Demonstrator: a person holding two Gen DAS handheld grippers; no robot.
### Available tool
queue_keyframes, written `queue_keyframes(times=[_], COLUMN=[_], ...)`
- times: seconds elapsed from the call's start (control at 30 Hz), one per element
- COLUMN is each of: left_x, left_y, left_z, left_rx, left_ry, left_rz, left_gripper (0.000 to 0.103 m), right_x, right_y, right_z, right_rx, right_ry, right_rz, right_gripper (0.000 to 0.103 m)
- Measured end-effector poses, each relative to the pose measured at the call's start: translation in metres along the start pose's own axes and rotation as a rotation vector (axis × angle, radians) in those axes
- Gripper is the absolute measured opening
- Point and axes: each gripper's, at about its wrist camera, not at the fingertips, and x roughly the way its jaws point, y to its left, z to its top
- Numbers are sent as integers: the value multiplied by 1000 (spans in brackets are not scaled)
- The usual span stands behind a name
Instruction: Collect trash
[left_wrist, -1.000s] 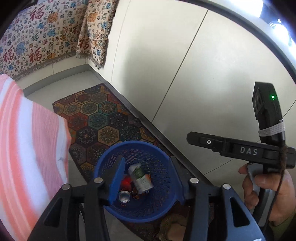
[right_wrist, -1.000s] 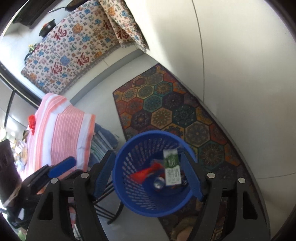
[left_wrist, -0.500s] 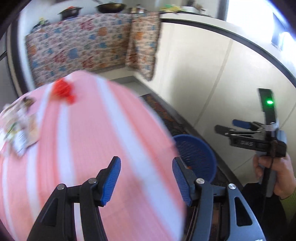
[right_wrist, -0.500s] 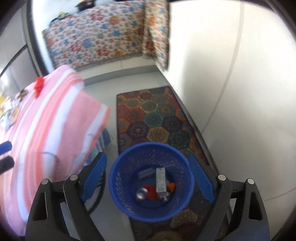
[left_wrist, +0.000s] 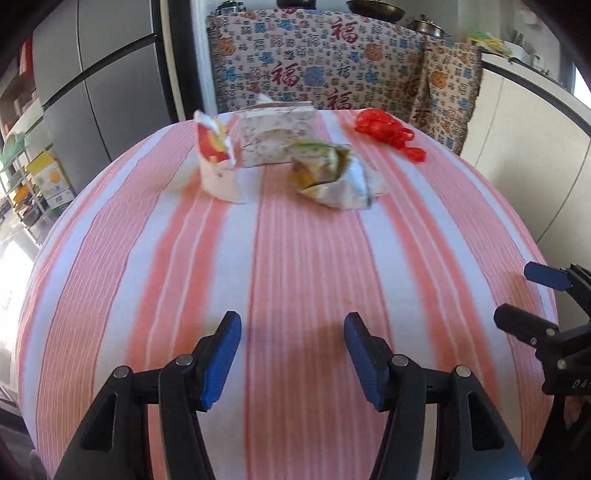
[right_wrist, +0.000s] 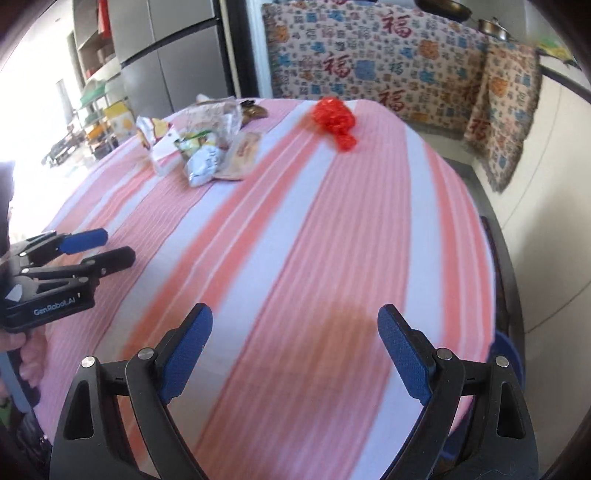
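Observation:
The table (left_wrist: 295, 258) wears a pink and white striped cloth, and trash lies at its far end. There is a red plastic bag (left_wrist: 388, 133) (right_wrist: 336, 118), a crumpled snack wrapper (left_wrist: 332, 177) (right_wrist: 203, 162), a red and white torn packet (left_wrist: 214, 158) and a pale paper packet (left_wrist: 273, 136). My left gripper (left_wrist: 291, 332) (right_wrist: 118, 245) hangs open over the near part of the cloth with nothing between its fingers. My right gripper (right_wrist: 295, 321) (left_wrist: 524, 299) is open wider, also empty, to its right. Only a slice of the blue basket (right_wrist: 508, 354) shows past the table's right edge.
A patterned cloth (left_wrist: 332, 74) drapes the counter behind the table, with pans on top. A grey fridge (left_wrist: 110, 92) and cluttered shelves (left_wrist: 33, 177) stand at the left. White cabinet fronts (left_wrist: 535, 147) run along the right. A hand (right_wrist: 33, 354) holds the left gripper's handle.
Both grippers swung from above the blue basket on the floor to above the striped table. The basket with its trash slid out of view, and both pairs of jaws stand wider.

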Motion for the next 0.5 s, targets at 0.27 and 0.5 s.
queue_keyframes(times=[0.27,0.5], left_x=[3,23], left_y=[24,25], left_z=[3,25], left_rx=[-6,18], left_ry=[-10,0], left_rz=[-3,0], left_gripper=[76,84], right_x=[28,28], right_y=[30,27], right_z=[12,15], right_rx=[-34,-24], right_ry=[11,12], right_rz=[-42,-36], right_gripper=[103,103])
